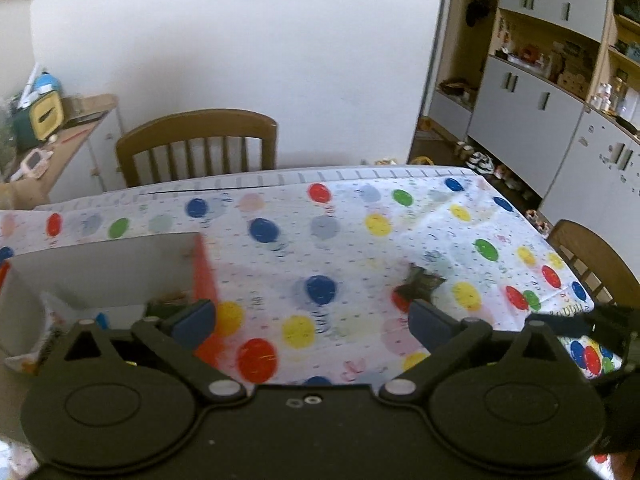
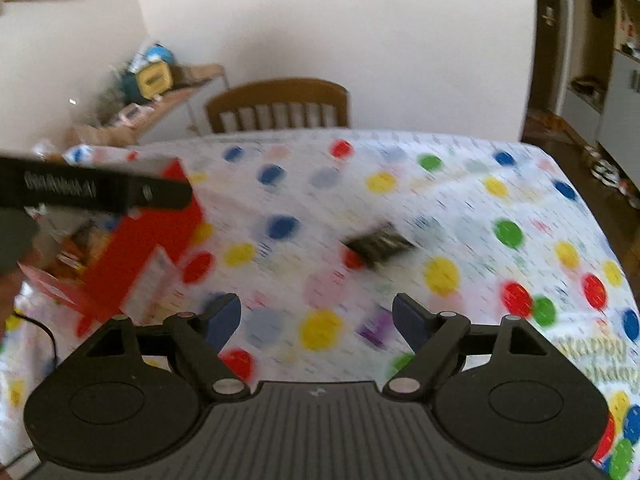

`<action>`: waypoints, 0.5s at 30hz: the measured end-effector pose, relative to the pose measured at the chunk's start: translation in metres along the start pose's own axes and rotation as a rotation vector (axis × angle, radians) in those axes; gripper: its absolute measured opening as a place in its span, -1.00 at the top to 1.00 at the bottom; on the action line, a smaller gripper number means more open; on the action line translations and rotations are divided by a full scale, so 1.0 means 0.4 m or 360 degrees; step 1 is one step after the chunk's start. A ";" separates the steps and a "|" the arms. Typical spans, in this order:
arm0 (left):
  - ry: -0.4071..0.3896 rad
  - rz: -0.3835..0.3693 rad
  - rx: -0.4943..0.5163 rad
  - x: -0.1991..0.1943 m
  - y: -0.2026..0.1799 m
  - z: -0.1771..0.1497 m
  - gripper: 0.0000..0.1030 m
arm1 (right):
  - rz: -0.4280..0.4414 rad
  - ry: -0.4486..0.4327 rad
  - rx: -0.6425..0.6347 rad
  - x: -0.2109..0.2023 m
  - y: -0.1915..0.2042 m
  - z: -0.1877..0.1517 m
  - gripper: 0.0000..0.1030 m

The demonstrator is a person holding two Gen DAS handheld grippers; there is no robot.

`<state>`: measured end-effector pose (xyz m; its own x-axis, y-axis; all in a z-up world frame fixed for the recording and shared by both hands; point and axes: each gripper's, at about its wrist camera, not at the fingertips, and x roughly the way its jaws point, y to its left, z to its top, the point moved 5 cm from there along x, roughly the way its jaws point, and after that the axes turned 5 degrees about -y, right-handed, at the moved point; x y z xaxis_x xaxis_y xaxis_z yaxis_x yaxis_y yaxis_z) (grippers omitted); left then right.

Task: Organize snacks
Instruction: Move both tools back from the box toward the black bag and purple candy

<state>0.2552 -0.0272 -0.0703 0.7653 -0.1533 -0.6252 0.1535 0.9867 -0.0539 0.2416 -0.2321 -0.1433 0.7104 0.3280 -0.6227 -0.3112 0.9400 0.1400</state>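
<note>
In the left wrist view, the left gripper [image 1: 312, 320] is hanging spread wide and grasping nothing over the balloon-print tablecloth [image 1: 360, 240], while a red box [image 1: 202, 276] with a white inside is sitting open at its left and a small dark snack packet [image 1: 420, 282] is lying on the cloth just beyond the right fingertip [image 1: 430, 322]. In the right wrist view, blurred, the right gripper [image 2: 316, 320] is also standing released and empty, with the dark snack packet [image 2: 378, 244] lying ahead of it, the red box [image 2: 148, 248] sitting to the left holding some wrappers, and the other gripper's black body [image 2: 92, 190] reaching over the box.
</note>
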 end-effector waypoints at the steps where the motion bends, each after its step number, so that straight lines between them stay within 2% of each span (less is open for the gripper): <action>1: 0.0007 -0.0013 0.0007 0.011 -0.017 0.000 -0.99 | -0.0017 0.0017 0.0005 0.006 -0.018 -0.013 -0.61; 10: 0.0089 -0.0095 0.0094 0.147 -0.145 0.007 -0.99 | -0.0066 0.0086 0.0177 0.056 -0.130 -0.061 -0.61; 15: 0.0143 -0.0123 0.0137 0.218 -0.196 0.019 -0.99 | -0.0128 0.0093 0.0178 0.095 -0.154 -0.070 -0.61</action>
<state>0.3147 -0.1185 -0.1147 0.6905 -0.2190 -0.6893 0.2658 0.9632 -0.0398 0.2701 -0.2802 -0.1972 0.6912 0.2481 -0.6787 -0.1803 0.9687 0.1705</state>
